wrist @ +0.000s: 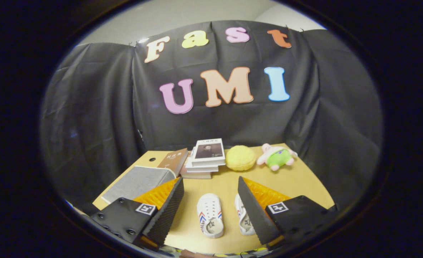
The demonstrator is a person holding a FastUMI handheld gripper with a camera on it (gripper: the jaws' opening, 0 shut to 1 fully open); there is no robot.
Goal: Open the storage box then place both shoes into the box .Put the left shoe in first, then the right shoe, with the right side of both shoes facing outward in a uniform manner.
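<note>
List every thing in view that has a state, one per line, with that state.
gripper: jaws open, holding nothing, above the table.
storage box: grey lid closed, flat on the table beyond the left finger.
left-hand shoe: upright on its sole, between the jaws, untouched.
right-hand shoe: on the table, partly hidden by the right finger.
books: stacked, closed.
brown book: leaning against the stack.

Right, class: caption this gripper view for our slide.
Open claw poised above two white shoes on the table, grey storage box alongside.
</note>
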